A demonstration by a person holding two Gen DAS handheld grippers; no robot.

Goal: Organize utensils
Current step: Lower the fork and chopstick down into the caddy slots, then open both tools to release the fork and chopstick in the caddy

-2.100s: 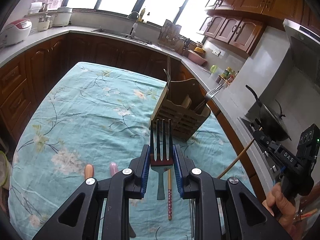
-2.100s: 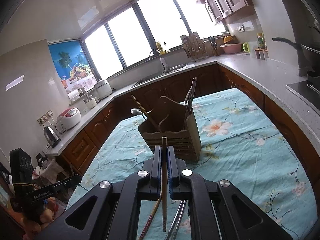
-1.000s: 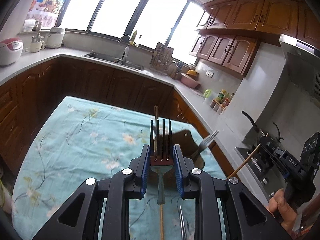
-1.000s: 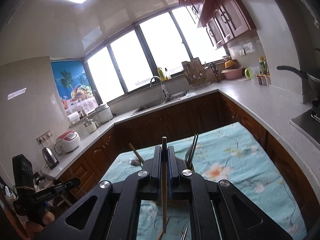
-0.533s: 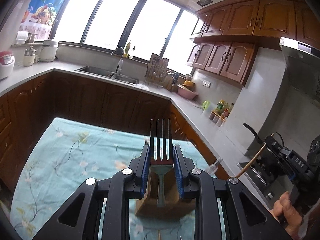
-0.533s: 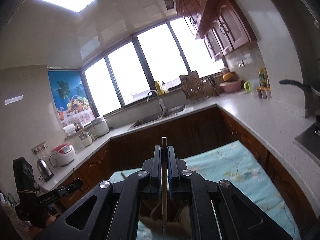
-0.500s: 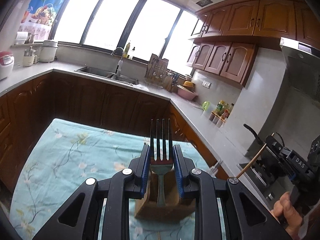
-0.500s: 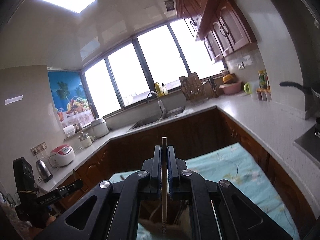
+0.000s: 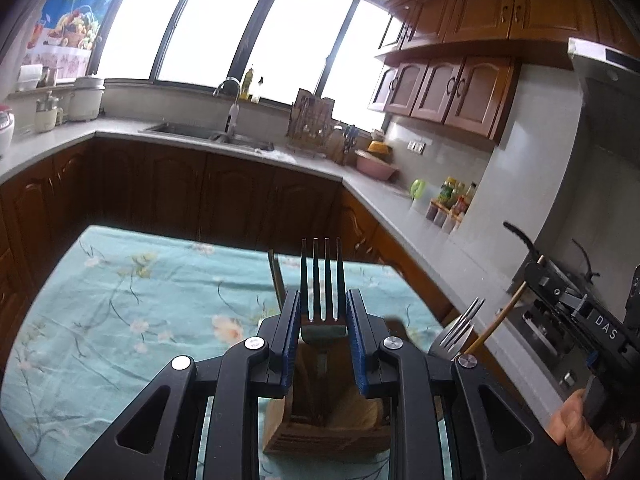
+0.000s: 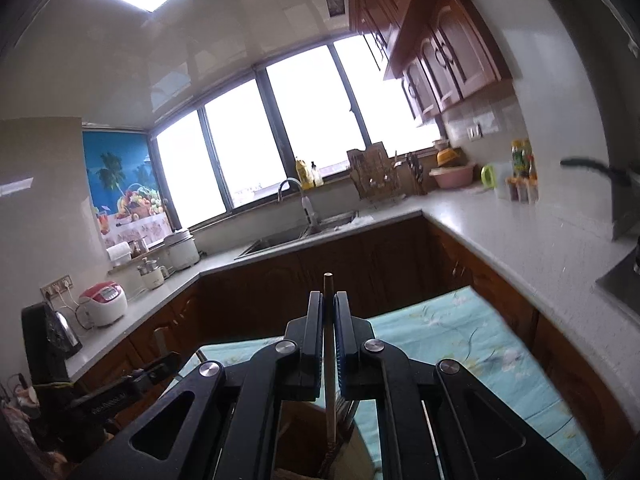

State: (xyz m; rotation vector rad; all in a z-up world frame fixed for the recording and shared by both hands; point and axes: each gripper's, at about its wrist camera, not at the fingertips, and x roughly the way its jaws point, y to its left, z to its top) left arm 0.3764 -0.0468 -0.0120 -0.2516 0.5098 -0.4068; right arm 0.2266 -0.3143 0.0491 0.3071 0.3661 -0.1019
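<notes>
My left gripper (image 9: 322,308) is shut on a metal fork (image 9: 321,280), tines pointing up and away. Its handle hangs down over the wooden utensil holder (image 9: 320,420), which stands on the floral tablecloth (image 9: 120,312) just below the fingers. Another fork (image 9: 460,330) and a dark stick (image 9: 276,276) stick out of the holder. My right gripper (image 10: 329,304) is shut on a wooden chopstick (image 10: 329,360), held upright over the same holder (image 10: 304,452). The right gripper (image 9: 576,312) also shows in the left wrist view with its chopstick (image 9: 496,320).
Kitchen counters (image 9: 200,140) with a sink wrap the room behind the table. A wok and stove (image 9: 560,264) stand to the right. A rice cooker (image 10: 104,304) and kettle (image 10: 52,332) sit on the left counter.
Both grippers have risen and come over the utensil holder, which now sits right under the fingers. The fork and chopstick stay gripped. The utensils on the cloth have dropped out of view.
</notes>
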